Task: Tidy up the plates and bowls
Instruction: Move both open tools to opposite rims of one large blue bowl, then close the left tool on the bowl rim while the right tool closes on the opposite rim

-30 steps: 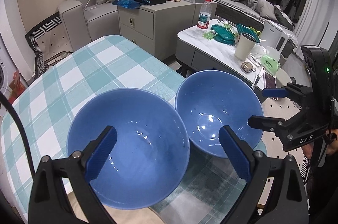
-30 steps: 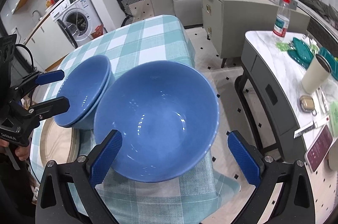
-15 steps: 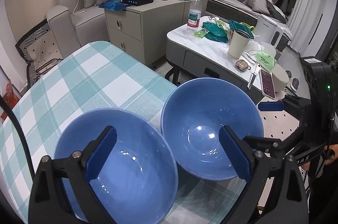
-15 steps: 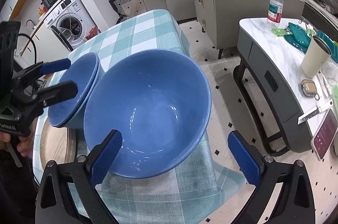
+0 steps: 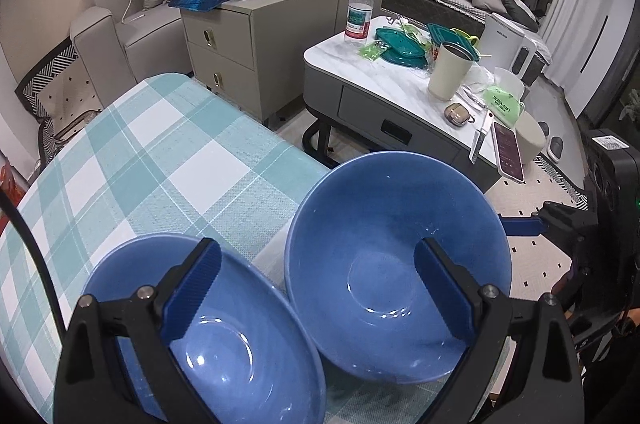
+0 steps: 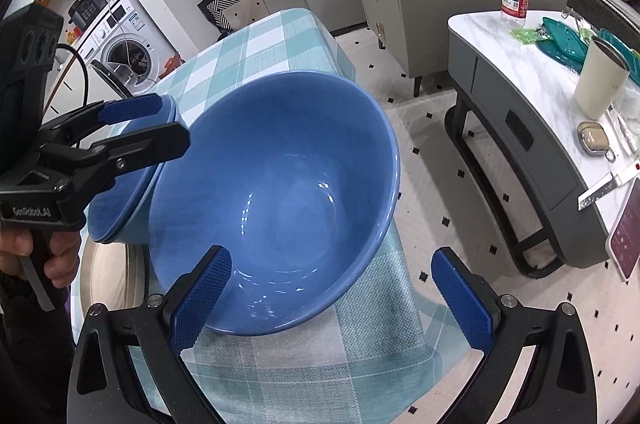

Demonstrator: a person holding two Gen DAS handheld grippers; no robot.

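The big blue bowl is tipped up on one side. It sits at the very edge of the tabletop, right in front of the right tongs. Those tongs are wide apart, with one blue pad inside the bowl by its near rim and the other outside it, so they are holding nothing.

The left tongs are wide apart too. They hang above both bowls, one finger over the stacked bowls and one over the big bowl, and they grip nothing. In the right view the stack looks like two bowls, one sitting inside the other (a pale plate seems to lie under them).

What could go wrong? I think the big bowl could slide off the edge and fall to the floor, because it leans and part of it pokes out past the tabletop. If the right tongs close on only a thin bit of rim, the smooth bowl could slip out. It could also bump the stack, since the two are almost touching.

Compared with a second ago, the big bowl tilts more now and looks lifted on its far side. Both tongs have come in lower and closer to the bowls. The left tongs have slid toward the big bowl, so the stack now sits lower in their view.
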